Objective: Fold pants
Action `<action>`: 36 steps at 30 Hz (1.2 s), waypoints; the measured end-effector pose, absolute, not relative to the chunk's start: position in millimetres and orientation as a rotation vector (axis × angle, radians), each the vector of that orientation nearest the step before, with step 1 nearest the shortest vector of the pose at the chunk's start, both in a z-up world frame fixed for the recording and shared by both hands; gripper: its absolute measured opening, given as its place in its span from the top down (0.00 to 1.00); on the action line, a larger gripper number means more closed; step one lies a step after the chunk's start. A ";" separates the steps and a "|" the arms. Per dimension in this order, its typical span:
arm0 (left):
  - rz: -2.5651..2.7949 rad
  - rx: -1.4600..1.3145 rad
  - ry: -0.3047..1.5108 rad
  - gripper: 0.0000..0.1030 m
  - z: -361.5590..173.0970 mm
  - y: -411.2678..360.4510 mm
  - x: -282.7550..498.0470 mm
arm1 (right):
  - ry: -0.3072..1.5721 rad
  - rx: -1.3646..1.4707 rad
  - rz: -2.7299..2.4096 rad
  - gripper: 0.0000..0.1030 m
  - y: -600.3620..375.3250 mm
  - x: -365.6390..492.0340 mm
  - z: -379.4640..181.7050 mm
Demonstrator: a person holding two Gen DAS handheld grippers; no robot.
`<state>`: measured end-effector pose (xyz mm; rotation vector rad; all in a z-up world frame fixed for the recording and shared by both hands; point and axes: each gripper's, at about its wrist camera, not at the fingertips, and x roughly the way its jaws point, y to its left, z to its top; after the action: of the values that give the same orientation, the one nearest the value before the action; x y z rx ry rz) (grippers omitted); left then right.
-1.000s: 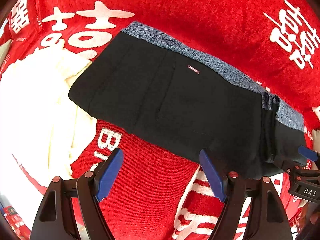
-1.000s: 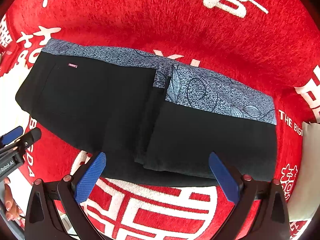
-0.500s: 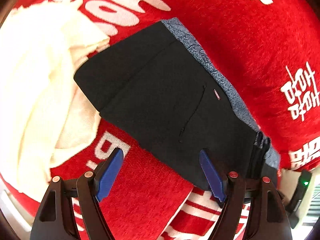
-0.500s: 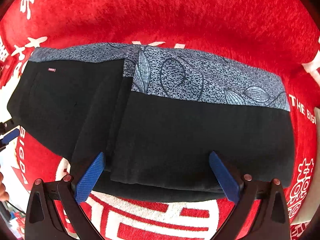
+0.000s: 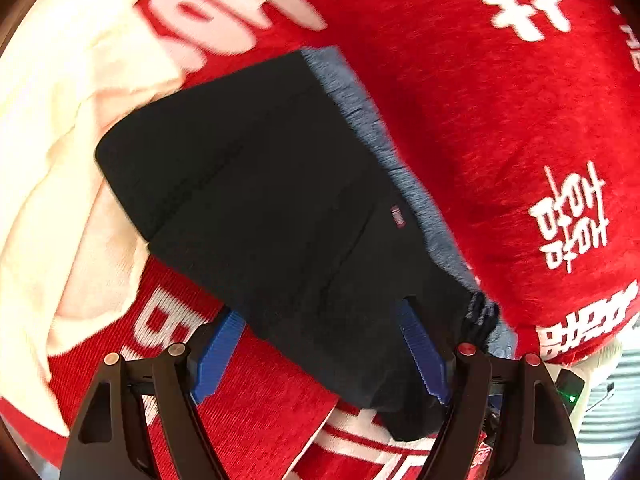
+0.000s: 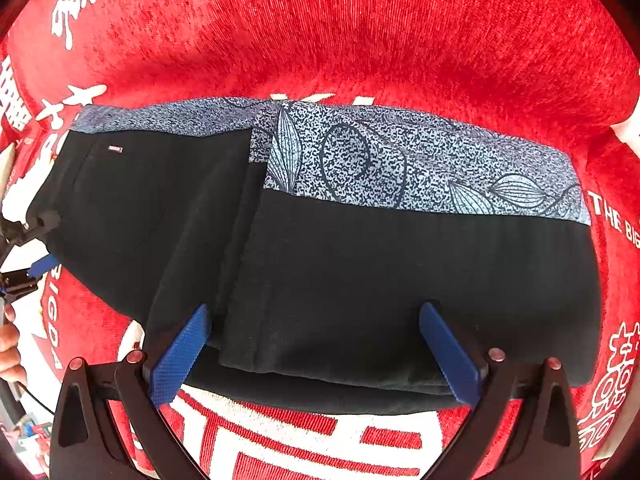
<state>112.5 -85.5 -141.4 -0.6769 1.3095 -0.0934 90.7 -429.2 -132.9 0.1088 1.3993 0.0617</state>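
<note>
Black pants [image 5: 280, 208] with a blue-grey leaf-print waistband [image 5: 384, 152] lie folded on a red cloth [image 5: 480, 80]. My left gripper [image 5: 320, 344] stands open, its blue fingers astride the near edge at the pants' left part, not pressing it. In the right wrist view the pants [image 6: 400, 272] show a folded-over panel on the right with the waistband [image 6: 420, 168] along the far side. My right gripper [image 6: 316, 352] is open too, fingers wide over the near edge of that panel. The left gripper [image 6: 42, 244] shows at that view's left edge.
A cream cloth [image 5: 60, 140] lies bunched left of the pants, touching their left end. The red cloth [image 6: 360, 40] bears white characters and lettering. A person's hand [image 6: 8, 344] shows at the left edge. Beyond the cloth's right end stands a device with a green light [image 5: 570, 394].
Both grippers came down and in toward the pants, whose near edge now lies between each pair of fingers. The left gripper rolled, so the pants look turned in its view. Both stayed open.
</note>
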 end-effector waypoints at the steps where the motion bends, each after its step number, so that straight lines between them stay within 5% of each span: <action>1: -0.089 -0.646 1.312 0.23 -142.1 -88.7 114.0 | 1.395 0.107 0.066 0.00 -429.8 90.1 -132.7; 9: -0.006 -0.604 1.310 0.23 -151.5 -98.2 117.7 | 1.375 0.111 0.091 0.00 -435.1 89.8 -131.9; 10: 0.016 -0.588 1.308 0.29 -150.8 -102.1 120.9 | 1.375 0.110 0.092 0.00 -435.3 90.8 -131.6; 14: 0.096 -0.475 1.301 0.81 -140.3 -107.1 123.8 | 1.393 0.098 0.085 0.00 -432.8 94.8 -123.5; 23: 0.094 -0.187 1.220 0.83 -107.4 -145.6 120.1 | 1.498 0.180 0.252 0.02 -392.7 151.3 -63.1; 36: 0.107 -0.013 1.197 0.83 -107.9 -164.0 118.3 | 1.760 -0.109 0.659 0.00 -152.3 262.5 -46.8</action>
<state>118.3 -164.0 -108.0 -0.0132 1.1966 0.1066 262.5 -152.3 -46.8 -0.1089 1.7600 0.6595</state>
